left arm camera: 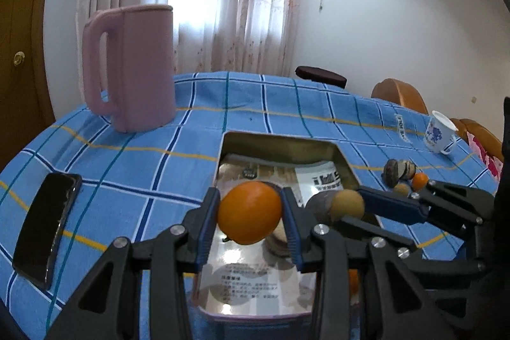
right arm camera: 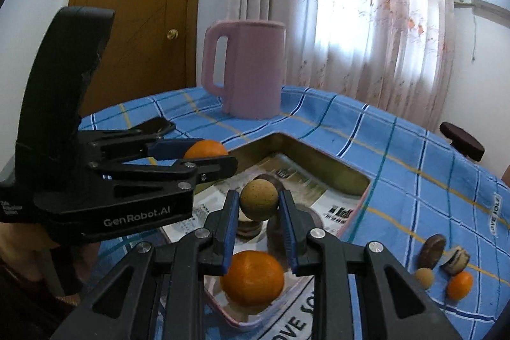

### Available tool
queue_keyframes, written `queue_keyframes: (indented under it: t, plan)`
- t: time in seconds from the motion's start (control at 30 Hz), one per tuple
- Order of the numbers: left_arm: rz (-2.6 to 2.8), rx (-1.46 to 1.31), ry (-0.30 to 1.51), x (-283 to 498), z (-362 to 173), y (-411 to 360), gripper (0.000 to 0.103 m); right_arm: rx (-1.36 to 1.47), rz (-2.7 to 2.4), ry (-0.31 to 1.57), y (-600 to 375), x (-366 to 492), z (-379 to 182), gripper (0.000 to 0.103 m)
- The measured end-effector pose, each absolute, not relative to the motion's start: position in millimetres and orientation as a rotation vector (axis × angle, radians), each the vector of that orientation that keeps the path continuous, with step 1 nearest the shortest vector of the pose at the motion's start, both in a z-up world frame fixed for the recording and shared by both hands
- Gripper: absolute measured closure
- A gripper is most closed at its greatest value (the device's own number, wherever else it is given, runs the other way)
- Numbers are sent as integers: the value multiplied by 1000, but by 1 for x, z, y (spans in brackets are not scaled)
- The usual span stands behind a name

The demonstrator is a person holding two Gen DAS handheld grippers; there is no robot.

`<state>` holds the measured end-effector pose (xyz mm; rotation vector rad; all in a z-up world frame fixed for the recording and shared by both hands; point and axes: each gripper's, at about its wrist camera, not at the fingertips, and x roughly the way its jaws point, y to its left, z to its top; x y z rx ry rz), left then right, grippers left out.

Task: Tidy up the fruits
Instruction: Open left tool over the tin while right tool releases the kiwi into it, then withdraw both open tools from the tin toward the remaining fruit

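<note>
Both grippers hang over the open metal tin (left arm camera: 280,142): the left gripper (left arm camera: 250,212) pinches an orange (left arm camera: 248,212), the right gripper (right arm camera: 258,203) clamps a small tan fruit (right arm camera: 258,199). Each fruit sits directly above the tin's floor; four more (right arm camera: 443,268) wait on the tablecloth (right arm camera: 398,155), nearer the right gripper.

Both tongs are crowding the air over the tin tray (left arm camera: 280,142): the left tongs (left arm camera: 250,212) and right tongs (right arm camera: 258,203) are sitting just beside each other. Behind the tray a pink jug (left arm camera: 134,66) is standing upright; left of it a phone (left arm camera: 47,228) is lying flat. Right of the tray, loose fruits (right arm camera: 443,263) are cluttering the tabletop (left arm camera: 287,104).
</note>
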<state>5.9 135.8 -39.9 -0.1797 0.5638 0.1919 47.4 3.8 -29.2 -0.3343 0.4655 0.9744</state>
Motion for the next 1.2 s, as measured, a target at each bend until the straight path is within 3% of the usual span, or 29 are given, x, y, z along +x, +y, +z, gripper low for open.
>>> queue_keyframes:
  t: [0.33,0.47,0.63,0.7,0.77,0.8,1.2]
  plan:
    - [220,-177,564,0,-41,139,60,-393,1020,514,16,44,-38,75]
    - [251,-169,526,-6,-34,137,32,-378,1014,522,13,46,-39,75]
    - [214,-163,479,-8,-21,120,22,-367,962,479,-11,45,-33,75]
    - [192,-153,472,-6,-18,109,12,-354,920,472,-29,47,-29,66]
    - [163,-140,466,-2,-16,96,11,-316,889,470,-49,54,-23,50]
    - [150,-127,470,2,-15,89,11,-290,874,465,-60,58,-19,49]
    - [83,-57,465,27,1,40,10,-132,621,503,-156,107,-10,47]
